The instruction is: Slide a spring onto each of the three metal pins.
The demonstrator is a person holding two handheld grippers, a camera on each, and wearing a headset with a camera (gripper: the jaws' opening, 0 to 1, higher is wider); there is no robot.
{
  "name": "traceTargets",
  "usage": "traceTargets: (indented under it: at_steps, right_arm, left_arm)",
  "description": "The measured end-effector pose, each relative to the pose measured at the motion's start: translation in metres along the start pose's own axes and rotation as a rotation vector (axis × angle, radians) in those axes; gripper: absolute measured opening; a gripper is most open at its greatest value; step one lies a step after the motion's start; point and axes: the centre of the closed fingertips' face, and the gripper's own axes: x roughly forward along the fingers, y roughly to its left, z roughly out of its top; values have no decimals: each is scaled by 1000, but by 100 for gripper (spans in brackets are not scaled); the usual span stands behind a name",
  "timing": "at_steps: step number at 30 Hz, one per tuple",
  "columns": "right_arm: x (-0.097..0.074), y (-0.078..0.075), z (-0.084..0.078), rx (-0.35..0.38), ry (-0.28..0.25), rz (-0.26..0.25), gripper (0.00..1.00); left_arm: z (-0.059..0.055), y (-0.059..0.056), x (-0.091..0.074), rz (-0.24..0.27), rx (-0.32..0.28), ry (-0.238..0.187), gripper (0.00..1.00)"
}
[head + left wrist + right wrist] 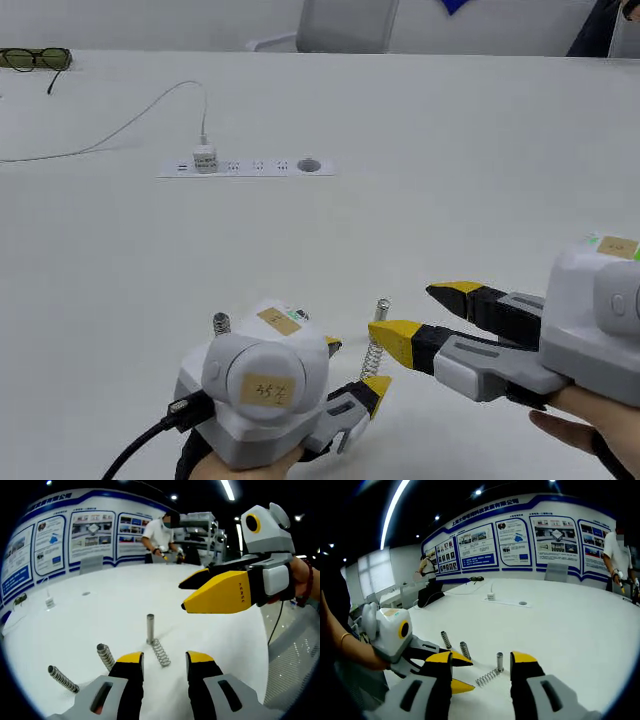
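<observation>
A bare metal pin [382, 306] [150, 628] [499, 661] stands upright on the white table. A loose spring [373, 354] [160, 652] [487, 677] rests at its foot, one end against the pin. Two more pins wear springs [105, 656] [62, 678] [465, 650] [445, 639]; one of them [221, 323] peeks over the left gripper's body. My left gripper [355, 365] [165, 656] [470, 674] is open, its jaws on either side of the loose spring without touching it. My right gripper [400, 308] [182, 596] [482, 656] is open, just right of the bare pin.
A power strip [245, 166] with a plugged charger and white cable lies mid-table. Glasses [35, 58] rest at the far left, and a chair [345, 25] stands behind the table. People stand in the background [160, 535] [427, 570].
</observation>
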Motion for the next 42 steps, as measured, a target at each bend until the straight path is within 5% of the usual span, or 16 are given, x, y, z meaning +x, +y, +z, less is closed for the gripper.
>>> traceTargets:
  at_steps: [23,42]
  right_arm:
    - [-10,-10,-9,28,12,-26,47]
    - [-9,-11,-13,12,31,-11,48]
  left_arm:
    - [-18,3,24,11,25,80,22]
    - [-23,2,26,-2,66,107,12]
